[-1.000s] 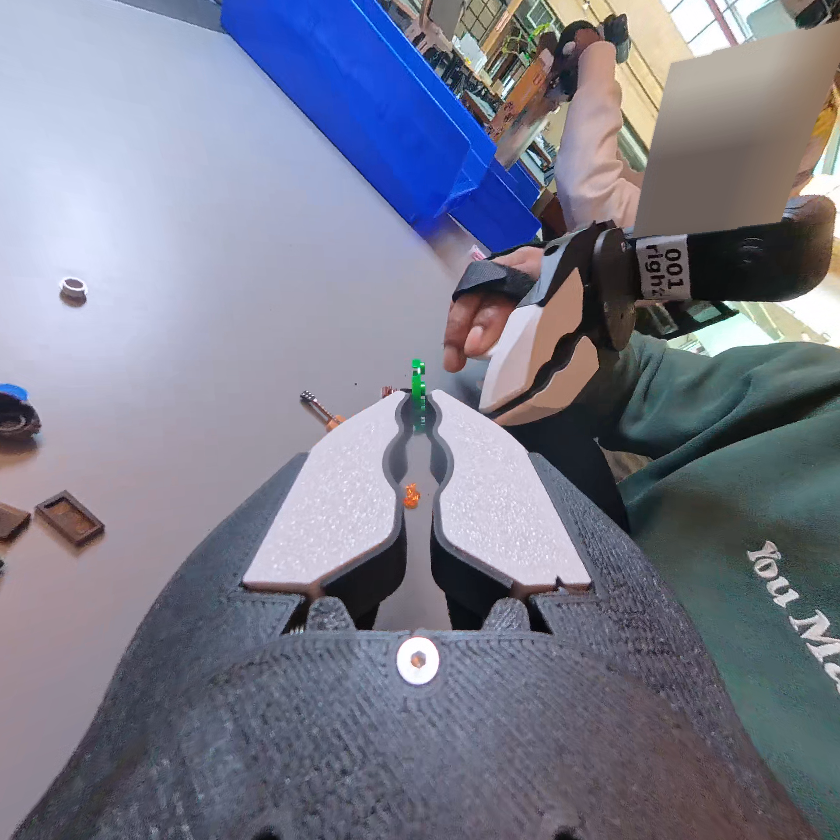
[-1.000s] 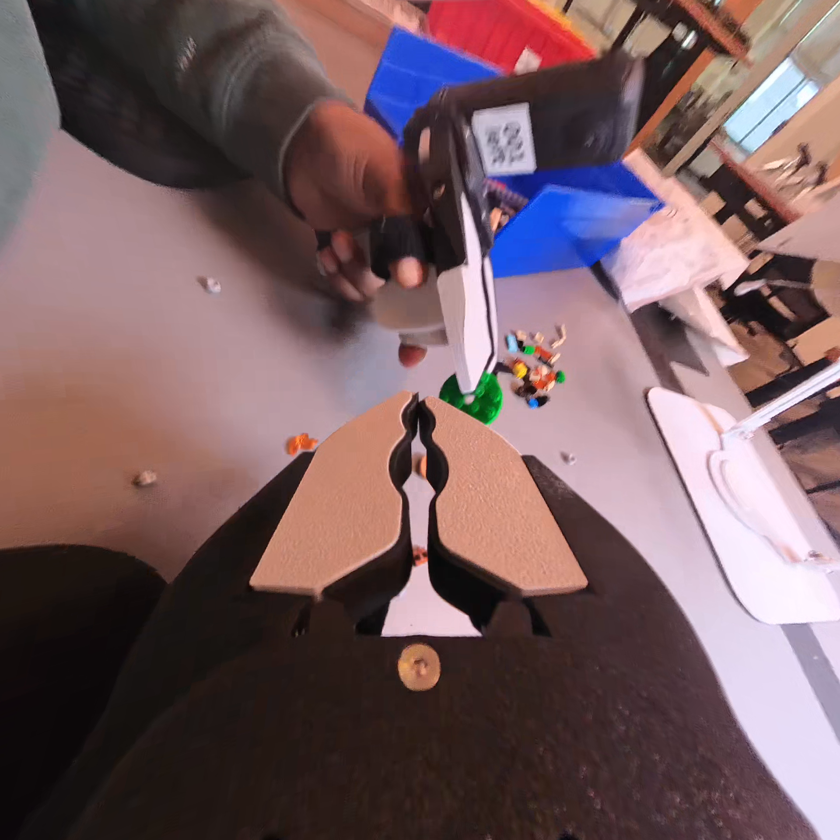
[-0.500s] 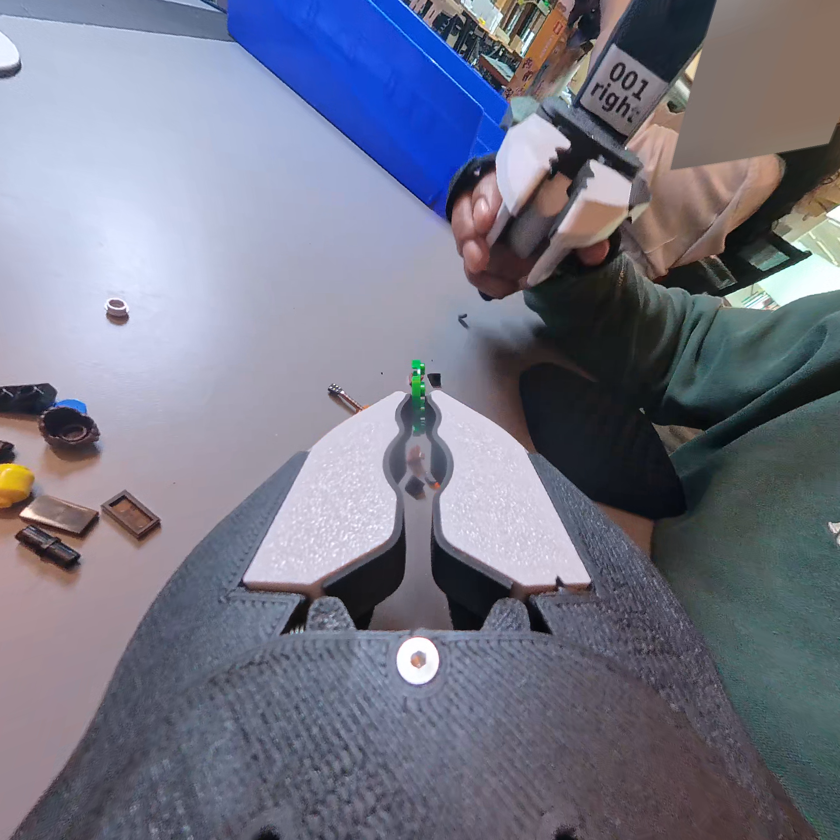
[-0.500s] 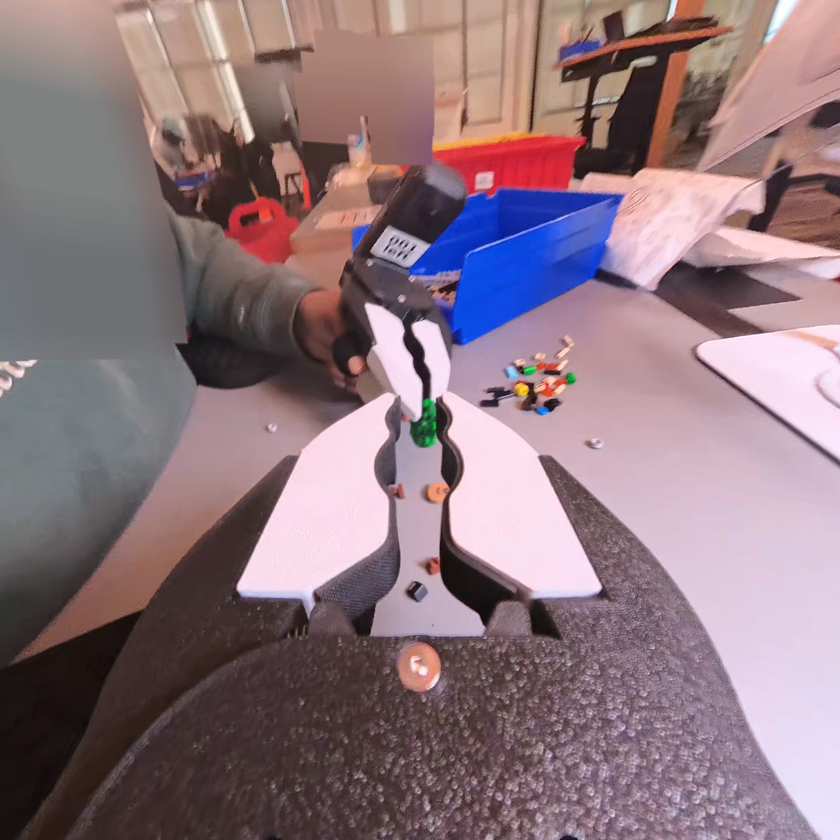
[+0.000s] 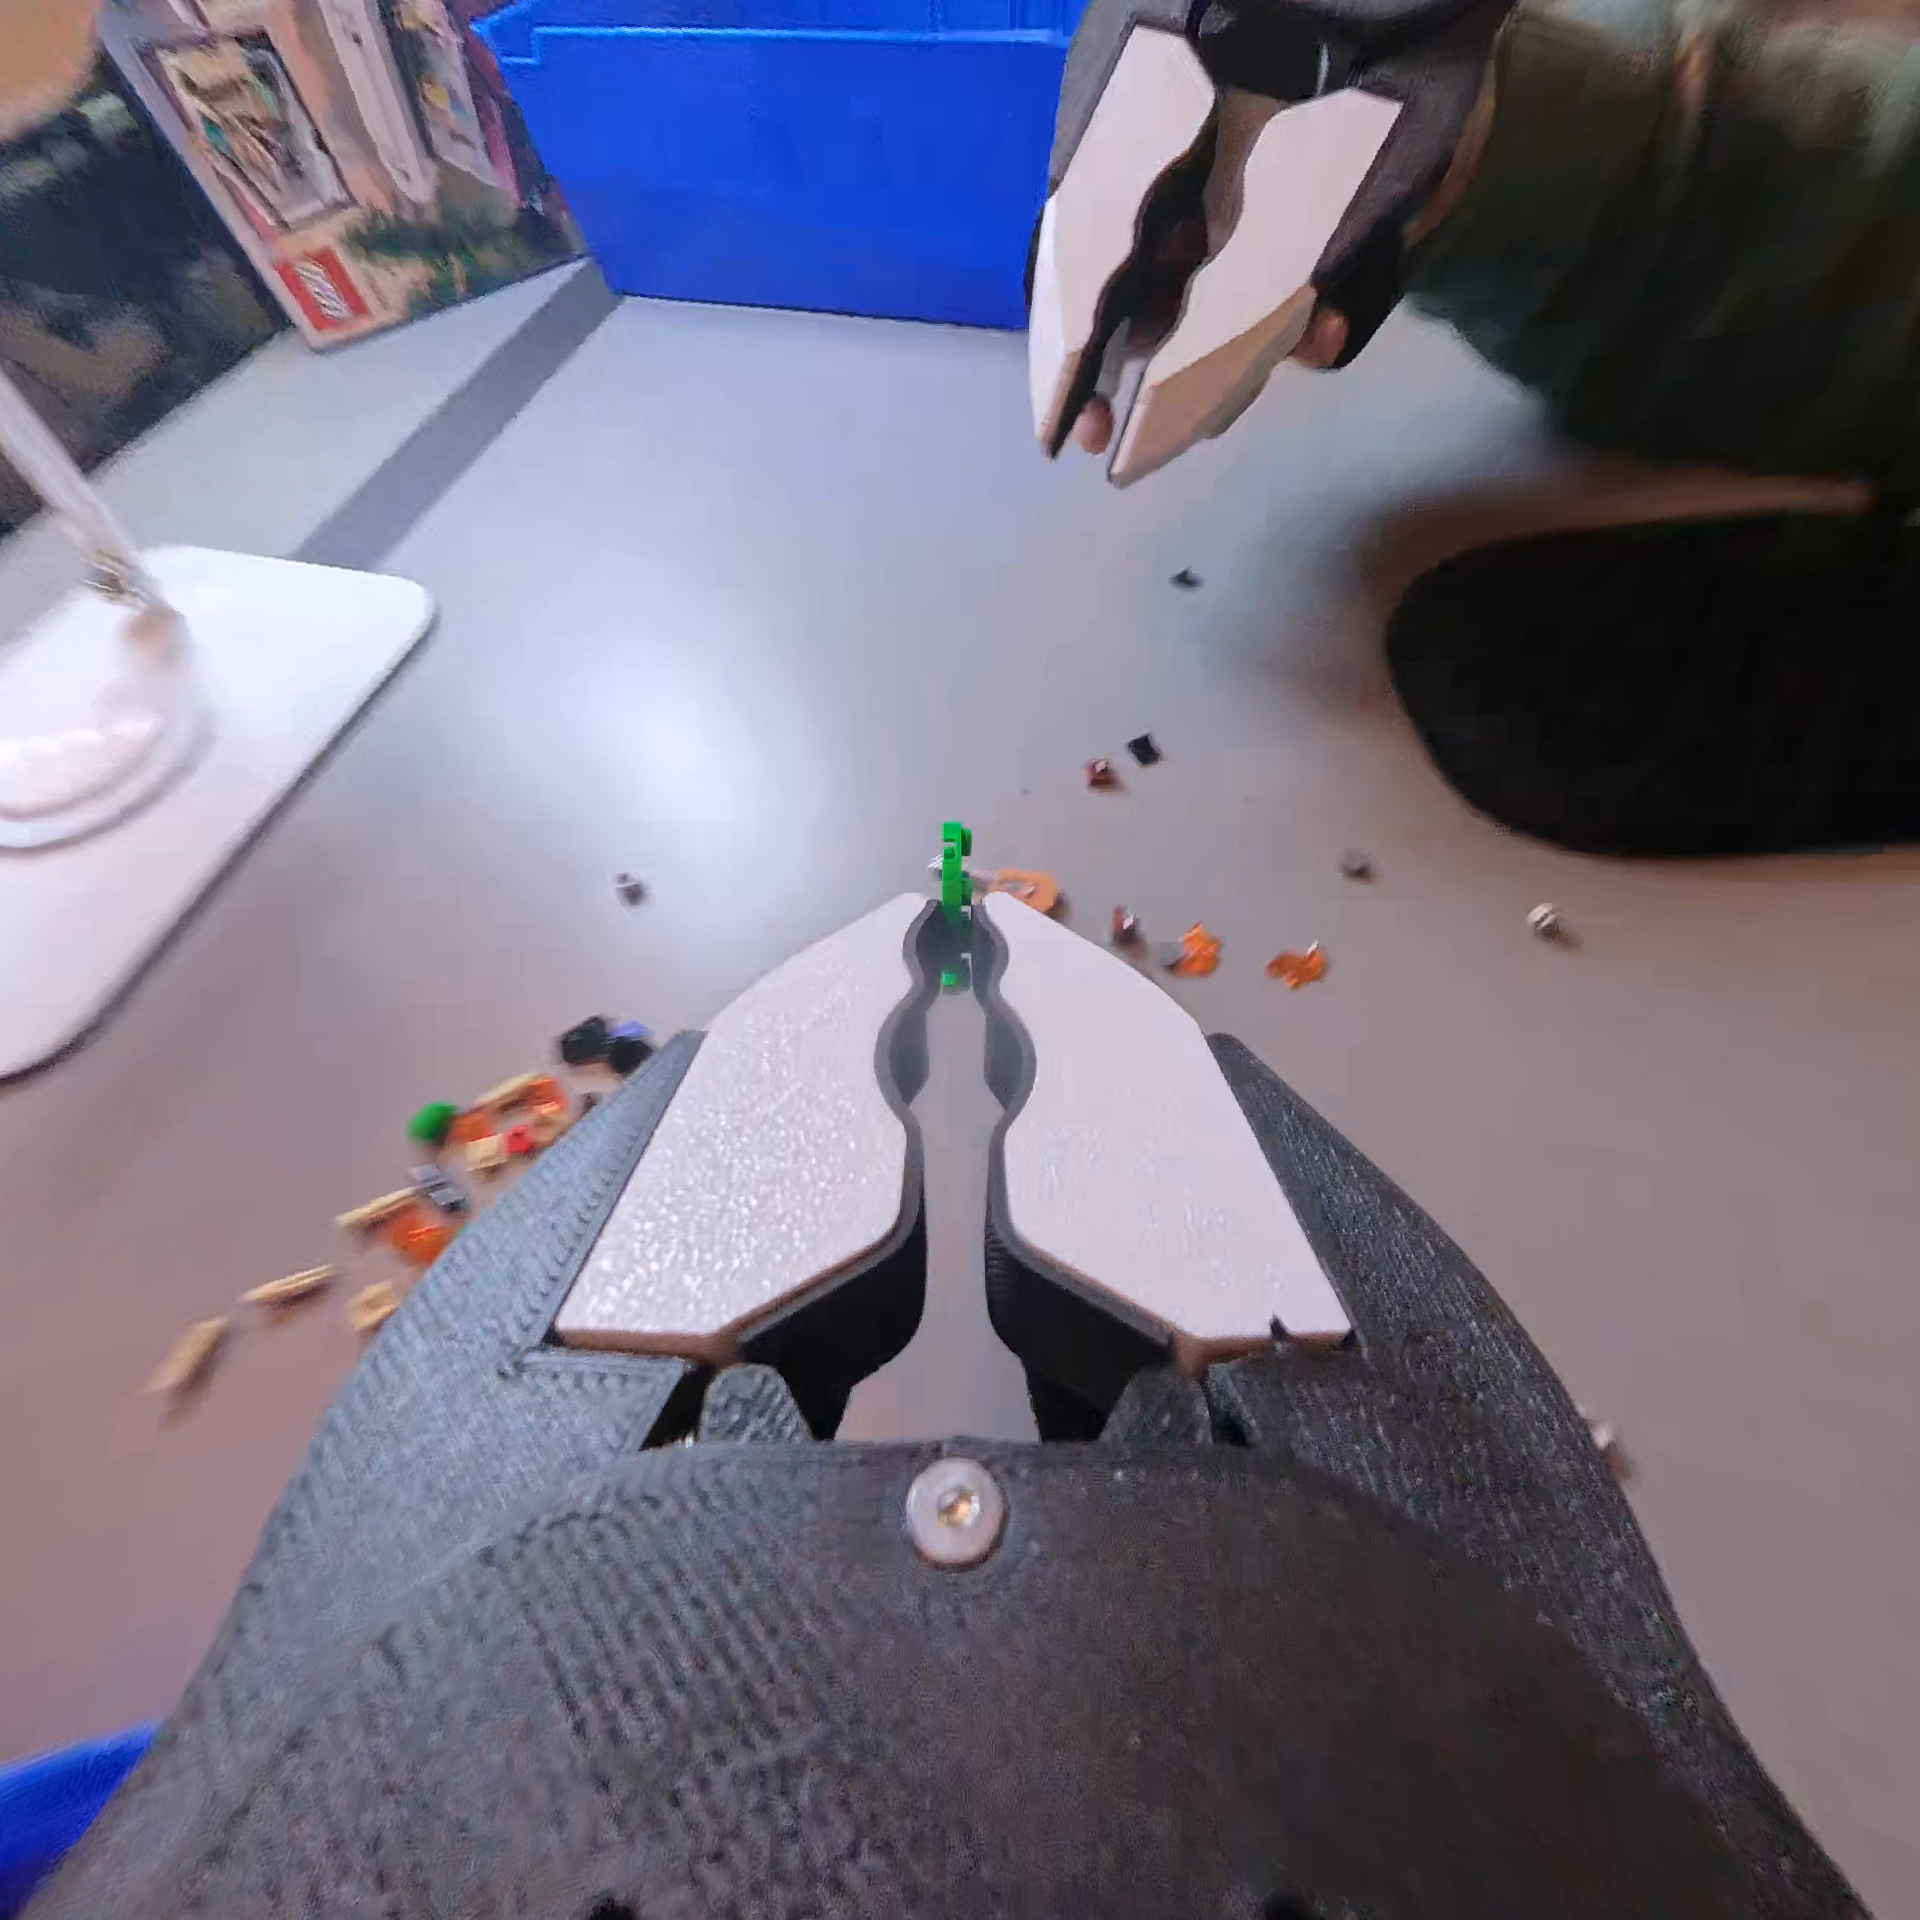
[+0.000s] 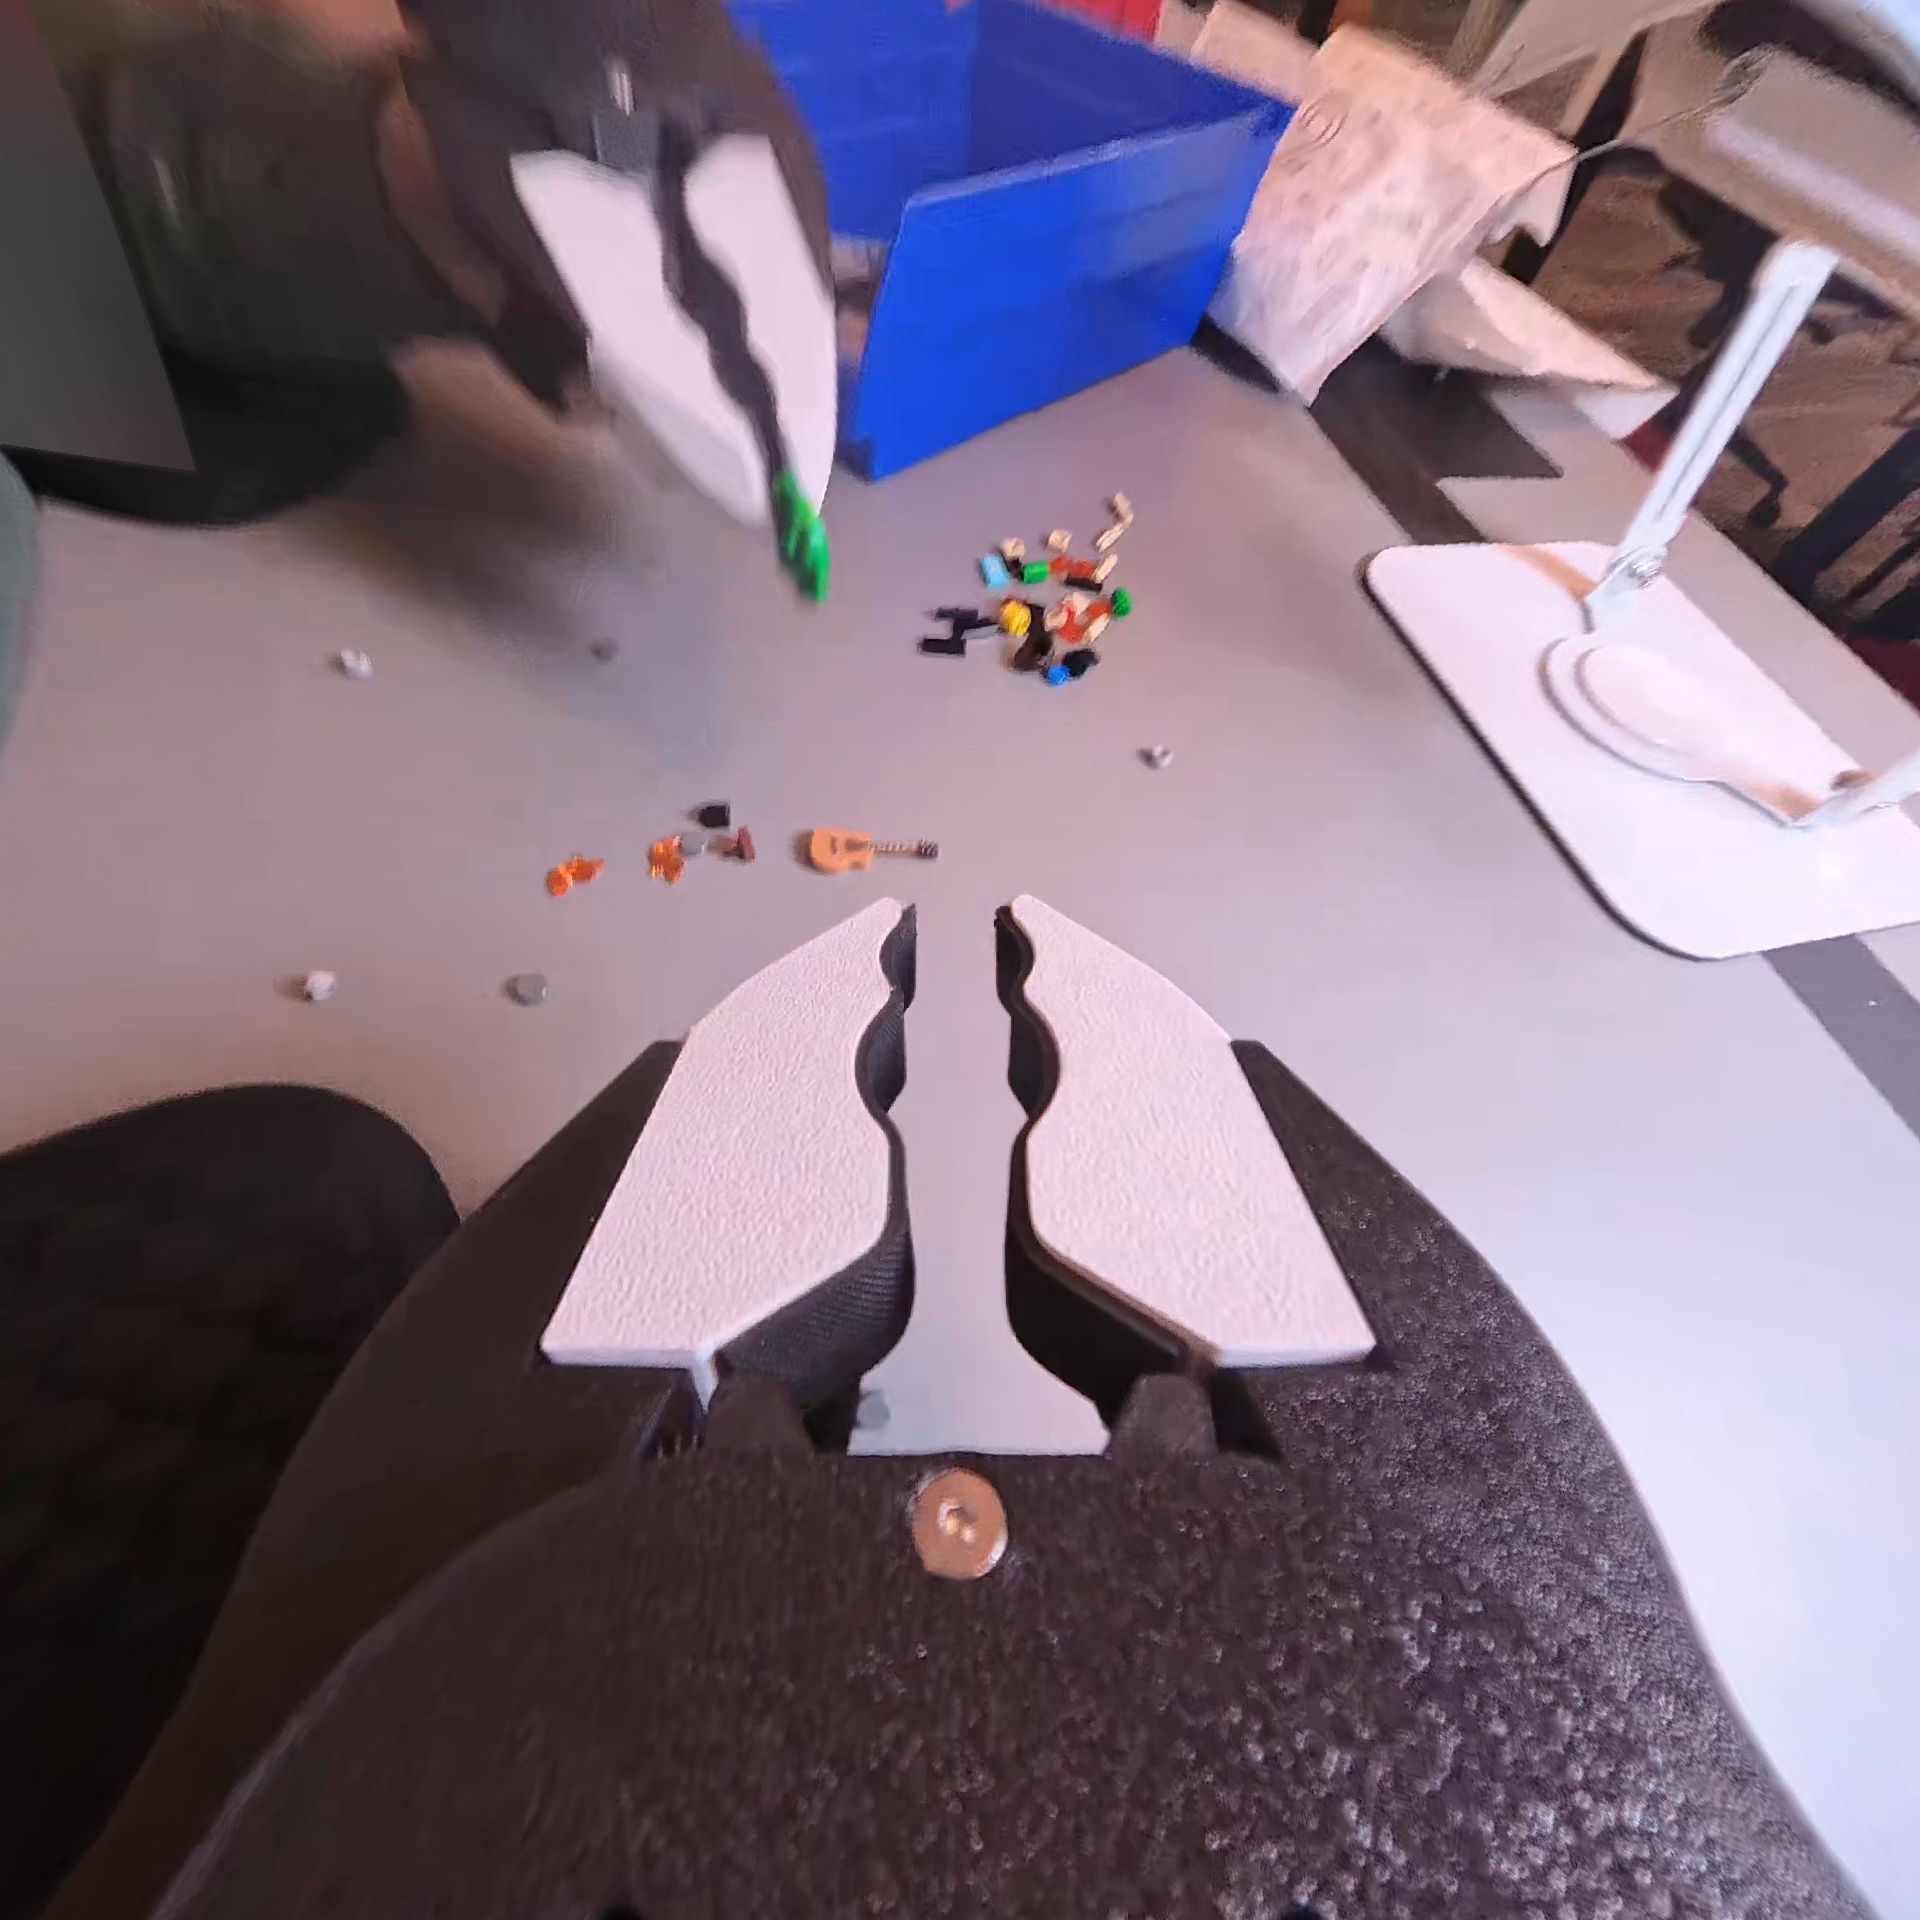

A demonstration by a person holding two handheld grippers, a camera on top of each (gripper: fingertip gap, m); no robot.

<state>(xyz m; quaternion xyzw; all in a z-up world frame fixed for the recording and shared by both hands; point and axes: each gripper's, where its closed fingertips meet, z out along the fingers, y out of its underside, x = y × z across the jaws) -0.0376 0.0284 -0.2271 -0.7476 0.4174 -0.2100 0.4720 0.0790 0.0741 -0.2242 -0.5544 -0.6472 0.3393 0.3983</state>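
My left gripper (image 5: pixel 954 920) is shut on a small green toy piece (image 5: pixel 953 883), held edge-on at the fingertips above the grey table (image 5: pixel 727 623). The same green piece (image 6: pixel 802 535) shows at that gripper's tips in the right wrist view. My right gripper (image 6: pixel 956 914) is open and empty, hovering over the table just short of a tiny tan toy guitar (image 6: pixel 852 849). It also shows in the left wrist view (image 5: pixel 1091 426), raised at the upper right with its jaws apart.
A pile of small coloured toy bricks (image 6: pixel 1049 608) lies mid-table. Orange and dark bits (image 6: pixel 655 852) lie left of the guitar. A blue bin (image 6: pixel 1018 270) stands at the back, a white lamp base (image 6: pixel 1662 748) at the right. A person's dark sleeve (image 5: pixel 1662 675) rests on the table. Spacing between my two grippers at the tips: around 15 centimetres. From the left gripper's tips to the tiny tan toy guitar (image 6: pixel 852 849) is close to 9 centimetres. It is also in sight in the left wrist view (image 5: pixel 1013 881).
My right gripper opened from shut and pulled back away from the green piece. My left gripper swung round with the green piece still held.
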